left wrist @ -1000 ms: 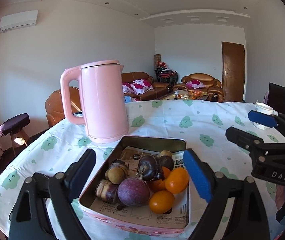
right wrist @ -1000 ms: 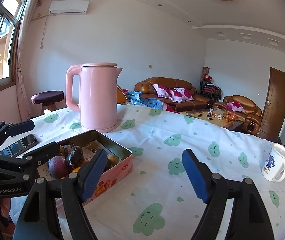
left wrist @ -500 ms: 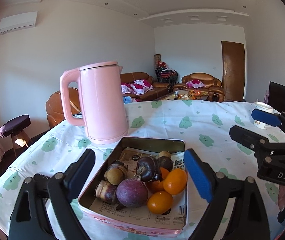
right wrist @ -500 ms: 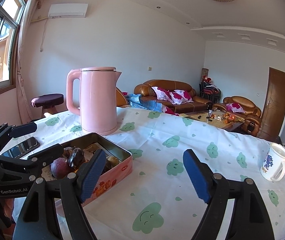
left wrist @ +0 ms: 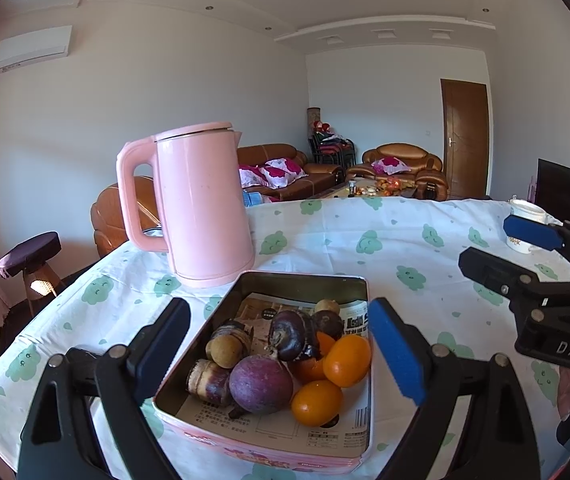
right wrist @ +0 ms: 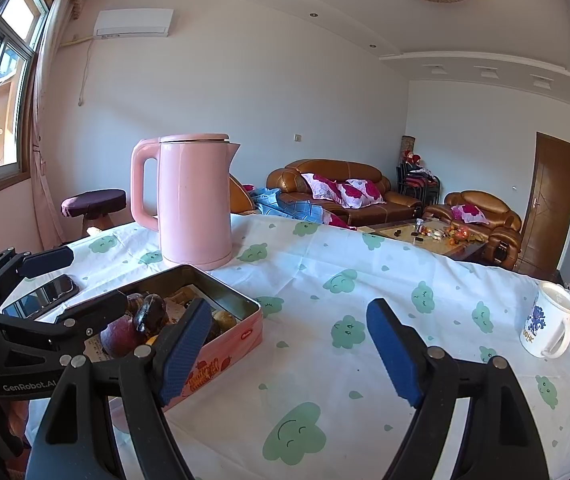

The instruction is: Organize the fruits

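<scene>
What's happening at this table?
A person holds a two-finger gripper in each hand over a table, about to sort fruit. The fruit sits piled in a pink tin in front of a pink kettle. The left gripper hovers open over the tin; the right gripper is open beside it. Nothing is held.

- One tin (left wrist: 297, 284) between the left tongs (left wrist: 281, 344).
- In it: three oranges (left wrist: 347, 360), one round purple fruit (left wrist: 261, 386), and several small brown and dark ones, too heaped to count.
- One kettle (left wrist: 205, 208) beyond the tin.
- One mug (right wrist: 547, 326) right of the right tongs (right wrist: 293, 350).
- One phone (right wrist: 41, 298) at far left.
</scene>
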Available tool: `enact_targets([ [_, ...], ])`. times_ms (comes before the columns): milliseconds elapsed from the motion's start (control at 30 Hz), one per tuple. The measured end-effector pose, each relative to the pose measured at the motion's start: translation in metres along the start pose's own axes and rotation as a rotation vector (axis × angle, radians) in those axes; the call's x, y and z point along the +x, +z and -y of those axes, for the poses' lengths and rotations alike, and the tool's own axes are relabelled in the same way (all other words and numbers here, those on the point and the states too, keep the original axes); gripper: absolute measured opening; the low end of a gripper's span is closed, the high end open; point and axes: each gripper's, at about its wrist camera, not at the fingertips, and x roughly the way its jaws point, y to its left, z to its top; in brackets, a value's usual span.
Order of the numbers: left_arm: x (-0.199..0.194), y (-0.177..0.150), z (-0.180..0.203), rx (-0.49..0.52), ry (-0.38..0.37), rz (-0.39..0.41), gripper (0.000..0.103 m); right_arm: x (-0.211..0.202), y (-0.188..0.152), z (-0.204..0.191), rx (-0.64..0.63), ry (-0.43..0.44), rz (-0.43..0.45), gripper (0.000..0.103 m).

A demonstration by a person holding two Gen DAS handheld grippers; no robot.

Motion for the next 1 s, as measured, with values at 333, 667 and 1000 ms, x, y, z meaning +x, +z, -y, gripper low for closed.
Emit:
enact_targets([
  [333,-0.002,-0.0012,0.0028,0.008,0.01,0.01,0.098,-0.0029,0.0,0.0046,0.004,-0.013,0.007,0.081],
  [667,-0.0062,0.0014,0.0019,0.0,0.007,0.019,0.101,-0.0056,-0.0002,0.0073,0.002,-0.028,0.018,0.081],
  [1000,-0.0035,0.0025,0.002,-0.012,0.026,0.003,0.103,-0.0063,-0.0013,0.007,-0.01,-0.042,0.02,0.081],
])
